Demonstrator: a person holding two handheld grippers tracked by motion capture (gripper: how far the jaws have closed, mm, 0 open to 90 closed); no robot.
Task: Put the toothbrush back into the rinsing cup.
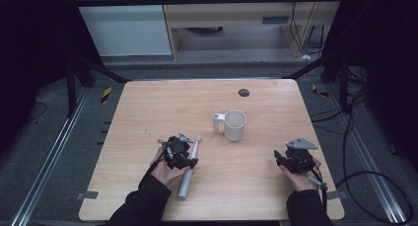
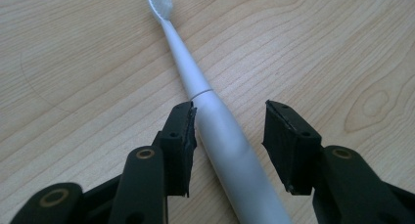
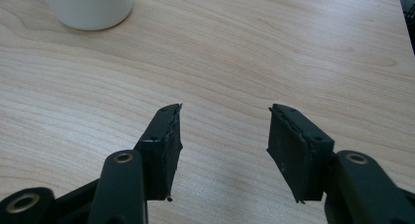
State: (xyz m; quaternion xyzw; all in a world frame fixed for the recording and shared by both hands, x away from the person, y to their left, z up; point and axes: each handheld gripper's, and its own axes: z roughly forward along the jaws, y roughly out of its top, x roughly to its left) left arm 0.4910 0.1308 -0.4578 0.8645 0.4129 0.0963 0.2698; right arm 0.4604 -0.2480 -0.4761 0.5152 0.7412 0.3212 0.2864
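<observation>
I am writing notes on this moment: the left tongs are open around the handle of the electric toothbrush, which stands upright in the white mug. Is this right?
Not quite. The electric toothbrush lies flat on the table, apart from the white mug; the high view shows this. The left tongs are indeed open around its handle.

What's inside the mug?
The mug stands upright and its visible inner wall looks bare, nothing poking out. The bottom is hidden by the near rim, so emptiness isn't confirmed.

White mug (image 1: pixel 234 125) upright mid-table (image 1: pixel 148 102). Left gripper (image 1: pixel 178 153) near-left of mug, over silver electric toothbrush (image 1: pixel 188 169) lying flat. Right gripper (image 1: pixel 296 159) near-right of mug, well apart.
</observation>
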